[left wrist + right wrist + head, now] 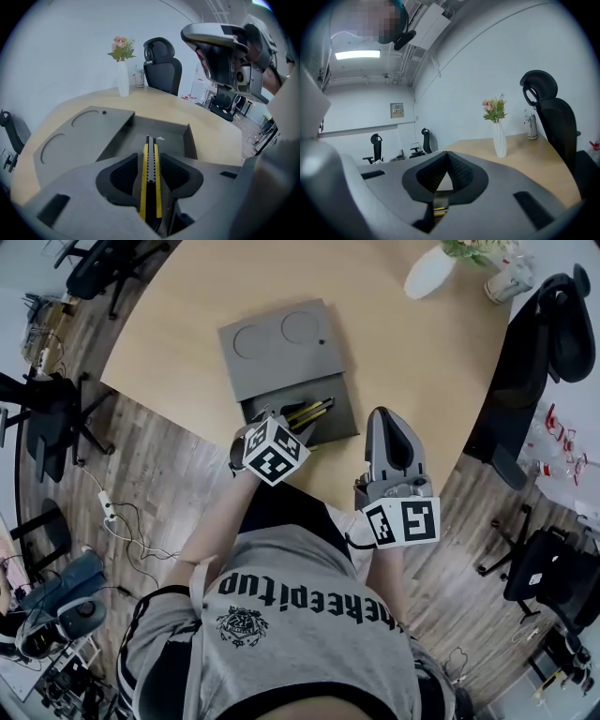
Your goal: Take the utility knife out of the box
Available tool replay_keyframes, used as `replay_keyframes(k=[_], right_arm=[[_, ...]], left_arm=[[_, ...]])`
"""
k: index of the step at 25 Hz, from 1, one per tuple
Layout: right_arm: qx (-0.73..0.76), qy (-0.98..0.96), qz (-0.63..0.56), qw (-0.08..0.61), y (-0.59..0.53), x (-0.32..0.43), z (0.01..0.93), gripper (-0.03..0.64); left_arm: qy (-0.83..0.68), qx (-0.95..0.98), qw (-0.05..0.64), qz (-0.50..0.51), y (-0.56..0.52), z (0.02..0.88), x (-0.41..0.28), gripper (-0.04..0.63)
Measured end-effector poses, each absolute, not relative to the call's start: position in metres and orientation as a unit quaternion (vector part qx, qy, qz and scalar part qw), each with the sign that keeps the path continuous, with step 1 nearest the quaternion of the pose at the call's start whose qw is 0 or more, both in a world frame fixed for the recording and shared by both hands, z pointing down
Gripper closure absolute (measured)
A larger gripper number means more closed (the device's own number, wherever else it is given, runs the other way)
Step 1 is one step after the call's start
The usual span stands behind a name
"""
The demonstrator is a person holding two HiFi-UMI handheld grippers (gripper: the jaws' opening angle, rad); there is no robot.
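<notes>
With the left gripper [149, 159] spread astride the utility knife [150, 185], which lies in the open box [281, 362] by the surface's [403, 362] near edge, an off-centre squeeze could skid the slim knife or drag the box, since the pressed-together right gripper [447, 153] steadies nothing.

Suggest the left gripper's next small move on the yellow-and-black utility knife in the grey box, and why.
Probably close the fingers of the left gripper on the yellow-and-black utility knife: they stand open on either side of it in the open grey box, so a squeeze should secure it for lifting.
</notes>
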State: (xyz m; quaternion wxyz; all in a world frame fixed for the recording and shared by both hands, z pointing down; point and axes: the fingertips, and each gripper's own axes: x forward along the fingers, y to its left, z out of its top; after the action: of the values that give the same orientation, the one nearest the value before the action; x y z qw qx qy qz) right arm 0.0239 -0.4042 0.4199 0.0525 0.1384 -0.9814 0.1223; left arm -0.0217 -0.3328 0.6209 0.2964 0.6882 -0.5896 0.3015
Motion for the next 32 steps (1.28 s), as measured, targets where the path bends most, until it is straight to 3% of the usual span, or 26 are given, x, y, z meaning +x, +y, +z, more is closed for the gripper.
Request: replay_keyframes(k=[20,32], right_arm=[[0.140,-0.981,0.125,0.051,-0.409,0.016,0.420,0.611],[0.184,-0.974,0.124,0.049,-0.400,0.029,0.419,0.611]], left_arm=[[-0.591,0.671,0.339,0.292,-0.326,0.637,-0.025,0.468],[-0.606,0.710,0.281,0.223,-0.326,0.590,-0.029,0.469]])
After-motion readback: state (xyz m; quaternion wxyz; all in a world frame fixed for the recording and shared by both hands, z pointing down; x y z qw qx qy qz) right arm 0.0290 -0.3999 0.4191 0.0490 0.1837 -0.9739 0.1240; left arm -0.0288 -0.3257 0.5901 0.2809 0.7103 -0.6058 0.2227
